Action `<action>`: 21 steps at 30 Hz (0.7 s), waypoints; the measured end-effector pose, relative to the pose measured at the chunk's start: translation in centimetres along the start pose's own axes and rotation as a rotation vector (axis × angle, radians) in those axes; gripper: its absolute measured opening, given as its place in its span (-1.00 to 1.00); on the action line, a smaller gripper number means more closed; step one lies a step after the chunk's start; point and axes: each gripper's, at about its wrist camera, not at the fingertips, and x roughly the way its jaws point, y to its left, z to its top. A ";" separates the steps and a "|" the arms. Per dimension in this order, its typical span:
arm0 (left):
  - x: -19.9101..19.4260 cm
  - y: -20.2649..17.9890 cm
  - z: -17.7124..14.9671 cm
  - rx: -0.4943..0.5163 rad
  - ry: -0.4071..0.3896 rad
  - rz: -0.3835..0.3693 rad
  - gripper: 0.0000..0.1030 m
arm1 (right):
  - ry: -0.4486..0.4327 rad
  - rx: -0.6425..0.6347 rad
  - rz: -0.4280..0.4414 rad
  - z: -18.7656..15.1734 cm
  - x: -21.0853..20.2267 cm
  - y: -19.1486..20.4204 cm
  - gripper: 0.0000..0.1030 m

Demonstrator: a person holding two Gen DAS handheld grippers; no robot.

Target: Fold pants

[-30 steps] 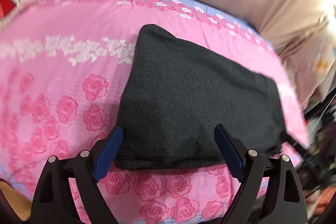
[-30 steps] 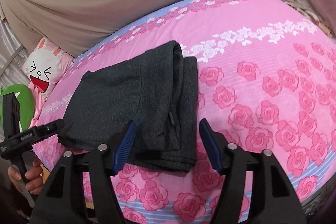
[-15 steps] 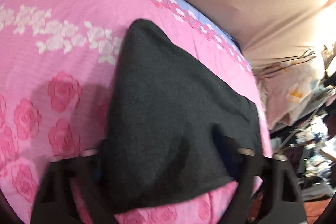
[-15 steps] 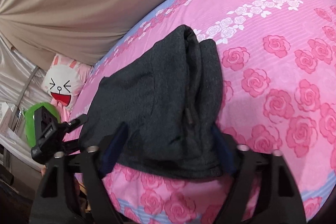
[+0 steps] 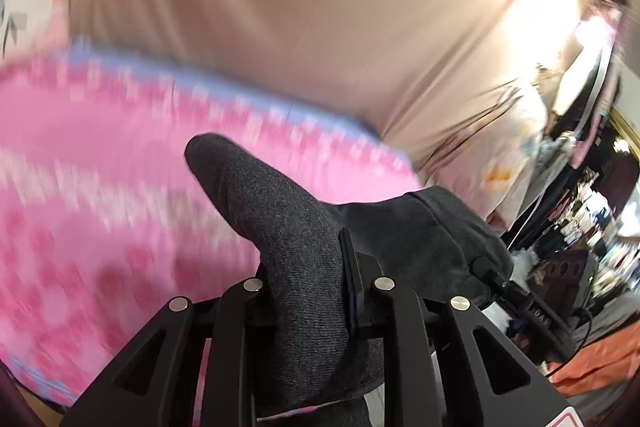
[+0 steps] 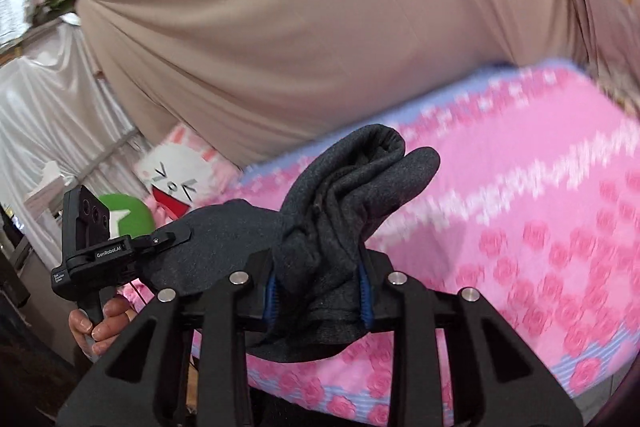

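Matt dark-grey knit pants (image 6: pixel 332 227)

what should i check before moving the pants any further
1. Left gripper shut on the pants: ok, cloth is bunched between its fingers.
2. Right gripper shut on the pants: ok, several layers sit between the blue pads.
3. Pants off the bed: ok at both gripped ends; the far fold cannot be judged.
4. Fold still neat: not ok, layers at the right gripper look crumpled.
5. Landing spot on the bed: cannot tell, the sheet is motion-blurred.
6. Plush toy out of the way: ok, it sits at the bed's far edge.
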 end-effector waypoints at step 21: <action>3.2 -3.6 16.9 0.346 -0.457 0.124 -0.58 | -0.353 -0.202 0.049 16.7 10.1 0.9 -0.41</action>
